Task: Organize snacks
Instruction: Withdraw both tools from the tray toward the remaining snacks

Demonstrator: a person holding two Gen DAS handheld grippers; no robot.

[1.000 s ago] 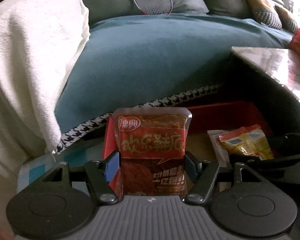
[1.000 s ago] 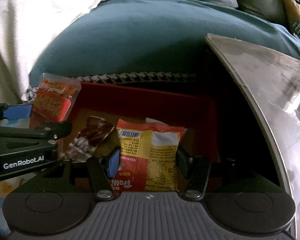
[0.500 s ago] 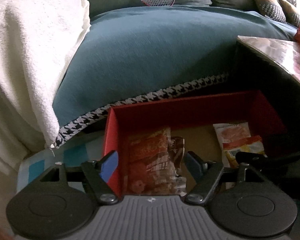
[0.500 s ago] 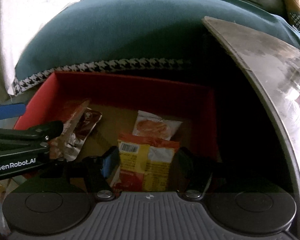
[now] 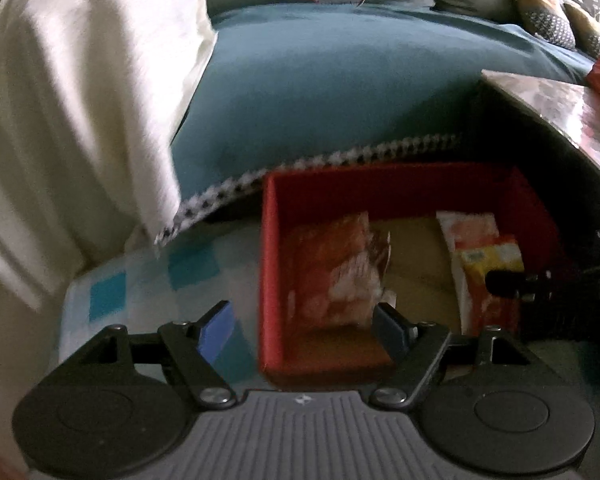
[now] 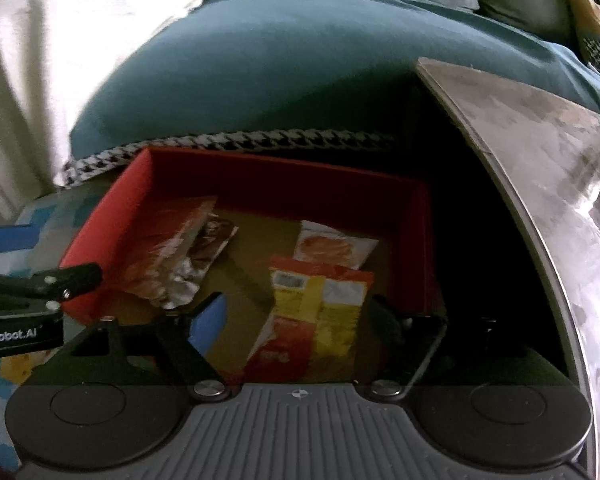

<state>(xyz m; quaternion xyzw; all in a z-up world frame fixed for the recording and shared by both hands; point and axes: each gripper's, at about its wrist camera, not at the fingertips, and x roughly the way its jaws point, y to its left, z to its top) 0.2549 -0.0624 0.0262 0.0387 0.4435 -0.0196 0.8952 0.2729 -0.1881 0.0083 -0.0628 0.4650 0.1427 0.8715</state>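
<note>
Two grippers hang spread and empty over the red box (image 6: 112, 216).
The yellow packet (image 6: 320, 308) lies lengthwise between the right gripper (image 6: 296, 320) fingers; the left gripper (image 5: 300, 326) straddles the box's left wall.

The red box (image 6: 112, 216) is open from above, its brown floor bare in the middle between the packets — a red one (image 6: 168, 248) at left, a yellow one (image 6: 320, 300) at right. The table edge (image 6: 512, 184) overhangs the box's right side — the teal cushion (image 6: 284, 72) crowds its far wall.
</note>
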